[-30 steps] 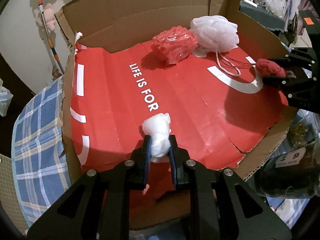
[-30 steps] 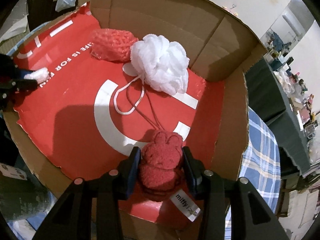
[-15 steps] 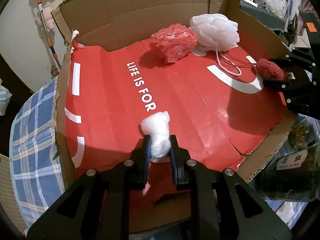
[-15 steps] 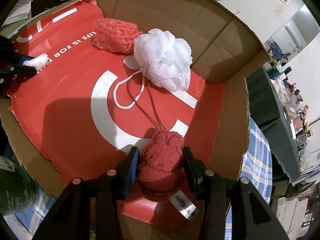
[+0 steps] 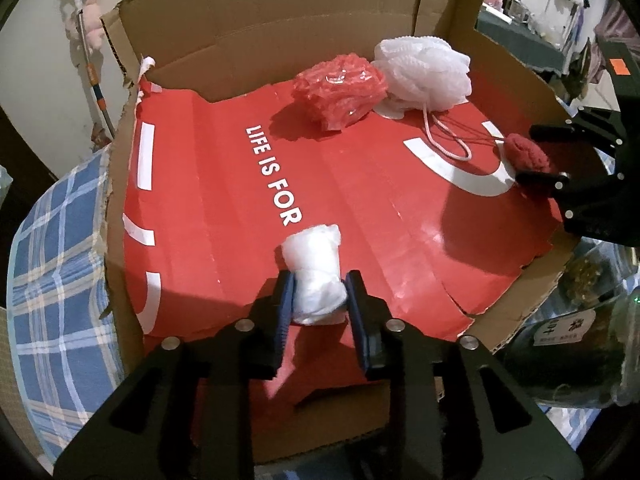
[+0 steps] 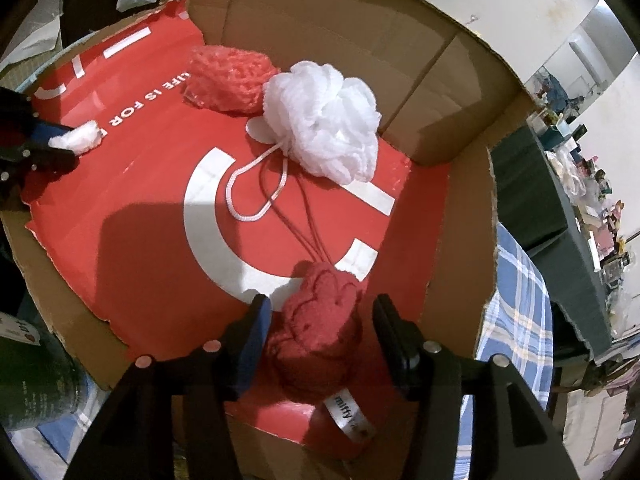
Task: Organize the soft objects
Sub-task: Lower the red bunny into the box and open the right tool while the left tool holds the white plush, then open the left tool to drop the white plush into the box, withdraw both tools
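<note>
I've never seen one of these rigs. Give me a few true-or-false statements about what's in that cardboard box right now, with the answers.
1. The white pouf lies beside the red mesh bundle. True.
2. The right gripper squeezes the red plush tightly. False: its jaws stand apart from it.
3. The left gripper has a white wad between its jaws. True.
4. The cardboard box has a blue lining. False: it is red with white print.

Blue plaid cloth (image 5: pixel 48 280), dark jar (image 5: pixel 568 344)
</note>
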A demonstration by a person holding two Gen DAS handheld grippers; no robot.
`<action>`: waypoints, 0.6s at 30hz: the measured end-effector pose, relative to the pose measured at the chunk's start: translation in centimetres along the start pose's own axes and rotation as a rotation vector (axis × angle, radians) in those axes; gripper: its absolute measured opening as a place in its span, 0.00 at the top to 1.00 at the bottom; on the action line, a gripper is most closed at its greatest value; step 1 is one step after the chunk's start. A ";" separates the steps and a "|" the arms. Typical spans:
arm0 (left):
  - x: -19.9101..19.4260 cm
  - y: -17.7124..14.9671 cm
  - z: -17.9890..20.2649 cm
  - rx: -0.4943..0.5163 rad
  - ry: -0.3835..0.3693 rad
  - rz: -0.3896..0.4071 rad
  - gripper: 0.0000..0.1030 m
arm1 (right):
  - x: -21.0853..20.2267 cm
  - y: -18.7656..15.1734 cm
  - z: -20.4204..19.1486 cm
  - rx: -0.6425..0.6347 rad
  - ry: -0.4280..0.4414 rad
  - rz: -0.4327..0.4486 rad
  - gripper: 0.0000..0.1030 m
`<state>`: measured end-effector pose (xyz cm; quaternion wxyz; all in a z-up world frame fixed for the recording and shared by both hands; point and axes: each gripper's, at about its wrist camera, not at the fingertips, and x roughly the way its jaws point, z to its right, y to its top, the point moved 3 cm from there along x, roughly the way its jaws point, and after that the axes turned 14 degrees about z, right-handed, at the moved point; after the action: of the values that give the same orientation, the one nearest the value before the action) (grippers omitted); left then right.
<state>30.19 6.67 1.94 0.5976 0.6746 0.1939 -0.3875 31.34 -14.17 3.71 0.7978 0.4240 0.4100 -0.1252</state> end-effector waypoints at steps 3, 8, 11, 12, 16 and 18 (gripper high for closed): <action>-0.5 0.2 0.0 -0.012 -0.031 0.017 0.51 | -0.3 0.1 0.3 0.017 0.008 0.008 0.40; -2.2 0.7 0.9 0.011 -0.002 0.057 0.43 | -1.5 0.4 0.8 0.047 0.016 0.037 0.39; -3.8 0.8 1.0 -0.005 0.000 0.080 0.43 | -2.7 0.6 1.2 0.068 0.014 0.061 0.35; -4.4 0.9 1.1 -0.007 0.006 0.092 0.43 | -3.1 0.6 1.4 0.078 0.016 0.069 0.32; -7.7 1.4 1.6 -0.020 0.010 0.177 0.34 | -5.7 0.9 2.0 0.123 0.014 0.127 0.21; -10.1 1.6 2.3 -0.027 0.006 0.242 0.32 | -7.8 1.2 2.2 0.156 0.022 0.173 0.15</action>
<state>24.37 6.21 10.68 0.6485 0.6861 0.1178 -0.3080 28.27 -16.34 11.00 0.7659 0.5198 0.3694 -0.0826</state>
